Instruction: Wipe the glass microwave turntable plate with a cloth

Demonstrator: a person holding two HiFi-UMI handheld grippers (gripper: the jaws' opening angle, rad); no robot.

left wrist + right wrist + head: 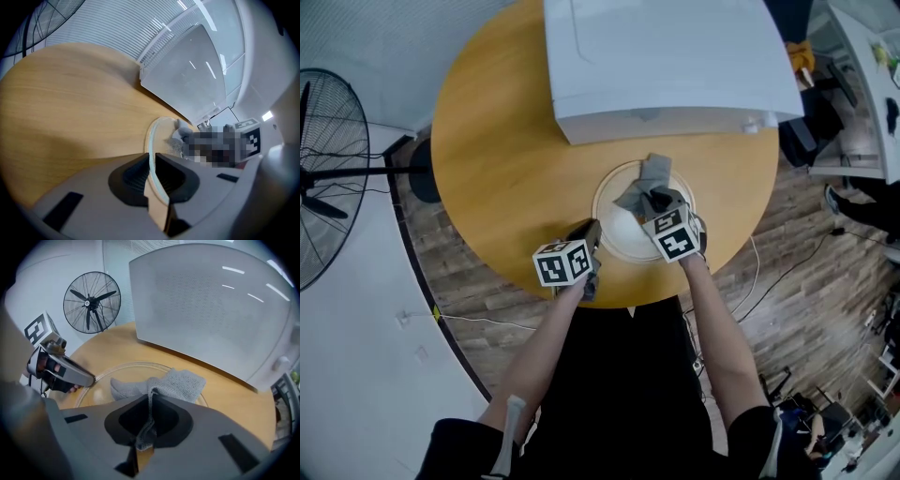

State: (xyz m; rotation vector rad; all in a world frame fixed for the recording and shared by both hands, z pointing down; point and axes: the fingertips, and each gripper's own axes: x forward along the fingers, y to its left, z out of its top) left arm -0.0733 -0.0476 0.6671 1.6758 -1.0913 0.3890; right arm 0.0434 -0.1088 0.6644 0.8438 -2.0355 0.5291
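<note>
Head view puts the glass plate [614, 236] flat on the round table [506, 178], just in front of the microwave [666, 56], on the side nearest me. My left gripper [587, 234] meets the plate at the edge farthest from the microwave. In the left gripper view its jaws are closed narrow on the rim [151, 140], with the glass running straight between the pads. My right gripper [662, 201] hangs over the plate. In the right gripper view its jaws pinch a fold of the grey cloth [180, 383], and the loose part lies spread on the glass toward the microwave.

I judge the plate to be stiff, weighty for its thinness, slick and breakable. The rim is the only sensible place to hold it, but the bite there is shallow, so a hard push from the cloth could make it slide or pivot. I would leave it flat so the table carries the weight, using the left jaws only as a stop. The cloth looks soft, light and limp. Held by one fold it will likely bunch, so pressing it down should wipe better than towing it.
</note>
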